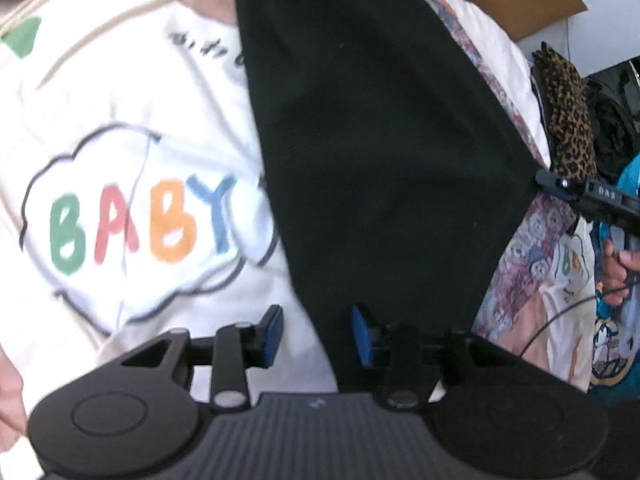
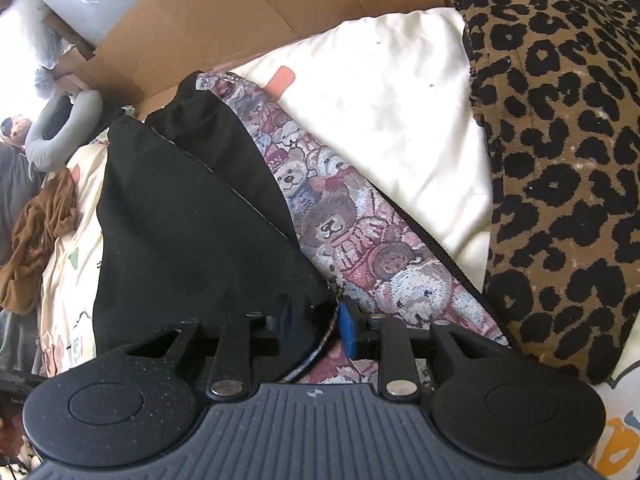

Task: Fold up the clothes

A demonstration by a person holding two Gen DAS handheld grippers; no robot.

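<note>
So the dark garment (image 1: 380,128) lies spread over the "BABY" sheet (image 1: 132,200), which sits to its left. On its right there's a teddy-bear fabric (image 2: 340,220), then a pillow (image 2: 400,112), then a leopard-print cushion (image 2: 560,160). Cardboard (image 2: 280,12) lies behind them all.

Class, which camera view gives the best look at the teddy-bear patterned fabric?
The right wrist view: the teddy-bear fabric runs close and sharp beside the black garment, bears clearly readable. The left wrist view shows only blurred strips of it at the garment's edge.
</note>
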